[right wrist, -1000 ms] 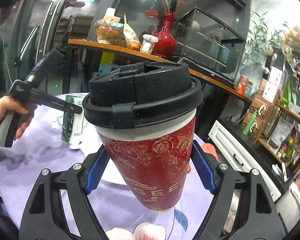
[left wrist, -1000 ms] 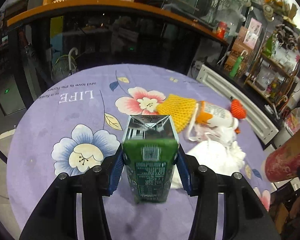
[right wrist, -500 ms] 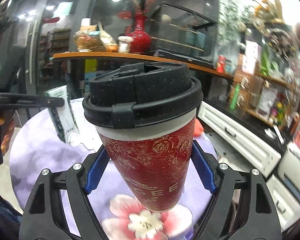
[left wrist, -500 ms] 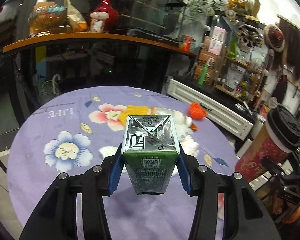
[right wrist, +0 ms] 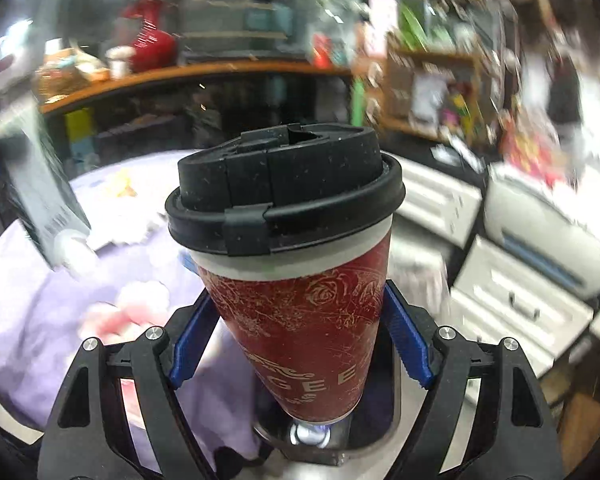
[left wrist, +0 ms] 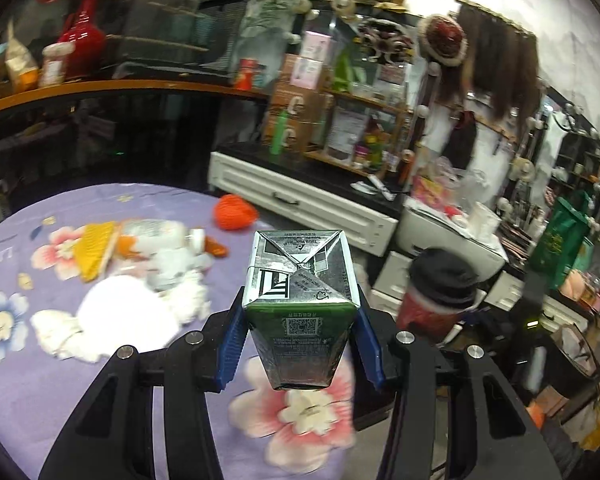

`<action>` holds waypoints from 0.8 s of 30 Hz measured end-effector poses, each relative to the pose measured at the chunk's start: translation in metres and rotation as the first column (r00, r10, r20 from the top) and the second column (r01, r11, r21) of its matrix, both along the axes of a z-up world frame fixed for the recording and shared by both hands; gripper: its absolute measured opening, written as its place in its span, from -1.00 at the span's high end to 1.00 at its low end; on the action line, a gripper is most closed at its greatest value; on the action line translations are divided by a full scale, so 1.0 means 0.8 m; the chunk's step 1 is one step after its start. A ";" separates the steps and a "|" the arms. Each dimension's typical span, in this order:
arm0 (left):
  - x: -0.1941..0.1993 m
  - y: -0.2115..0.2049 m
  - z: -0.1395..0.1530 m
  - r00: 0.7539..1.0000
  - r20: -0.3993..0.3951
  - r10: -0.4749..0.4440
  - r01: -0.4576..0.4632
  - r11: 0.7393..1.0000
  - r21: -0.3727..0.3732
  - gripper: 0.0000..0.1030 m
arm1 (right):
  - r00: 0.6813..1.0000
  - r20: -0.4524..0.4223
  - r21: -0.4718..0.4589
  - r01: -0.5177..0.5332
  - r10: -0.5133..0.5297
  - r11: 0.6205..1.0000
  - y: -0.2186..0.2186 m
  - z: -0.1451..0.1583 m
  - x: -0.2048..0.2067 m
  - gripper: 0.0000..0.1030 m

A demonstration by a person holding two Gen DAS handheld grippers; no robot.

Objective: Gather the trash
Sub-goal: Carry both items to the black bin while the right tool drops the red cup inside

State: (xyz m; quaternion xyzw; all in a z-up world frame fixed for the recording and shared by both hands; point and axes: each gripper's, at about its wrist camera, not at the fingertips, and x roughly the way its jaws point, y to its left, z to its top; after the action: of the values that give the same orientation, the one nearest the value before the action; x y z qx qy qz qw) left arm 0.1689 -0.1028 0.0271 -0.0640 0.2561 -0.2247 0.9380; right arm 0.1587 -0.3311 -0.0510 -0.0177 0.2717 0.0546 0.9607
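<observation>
My left gripper [left wrist: 300, 344] is shut on a green and silver drink carton [left wrist: 302, 312], held above the right part of the purple flowered table [left wrist: 40, 392]. My right gripper [right wrist: 300, 344] is shut on a red paper coffee cup [right wrist: 300, 320] with a black lid [right wrist: 284, 188]. Beneath the cup's base a metal-rimmed bin opening [right wrist: 320, 440] shows. In the left wrist view the cup [left wrist: 432, 304] appears to the right of the carton, off the table's edge. The carton [right wrist: 40, 192] shows blurred at the left of the right wrist view.
On the table lie white crumpled tissues [left wrist: 132, 312], a plastic bottle in yellow netting [left wrist: 112, 244] and an orange knitted piece [left wrist: 236, 212]. White drawer units [left wrist: 300, 204] and cluttered shelves [left wrist: 340, 120] stand behind. A counter with a red vase [left wrist: 80, 36] curves at the back.
Both grippers have swung to the right with their loads, past the table's right edge. The cup has come down over a bin opening. The table's trash now lies to the left.
</observation>
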 end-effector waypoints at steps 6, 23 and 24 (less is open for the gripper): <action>0.011 -0.074 -0.002 0.995 -0.005 -0.101 0.101 0.995 0.011 0.06 | 0.984 -0.157 0.034 0.087 -0.081 0.996 -0.040 -0.086 0.053 -0.53; 0.057 -0.172 -0.079 0.974 -0.158 -0.161 0.173 0.983 0.060 0.06 | 0.914 -0.389 0.098 0.161 -0.111 0.982 -0.069 -0.230 0.120 -0.56; 0.059 -0.179 -0.083 0.972 -0.166 -0.165 0.177 0.982 0.064 0.06 | 0.914 -0.391 0.101 0.162 -0.110 0.982 -0.071 -0.233 0.119 -0.57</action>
State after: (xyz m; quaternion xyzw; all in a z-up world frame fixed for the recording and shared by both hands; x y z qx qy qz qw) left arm 0.2159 -0.2459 -0.0390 -0.0227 0.3438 -0.2886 0.8933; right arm 0.2539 -0.3881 -0.2370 0.0755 0.4505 0.0077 0.8895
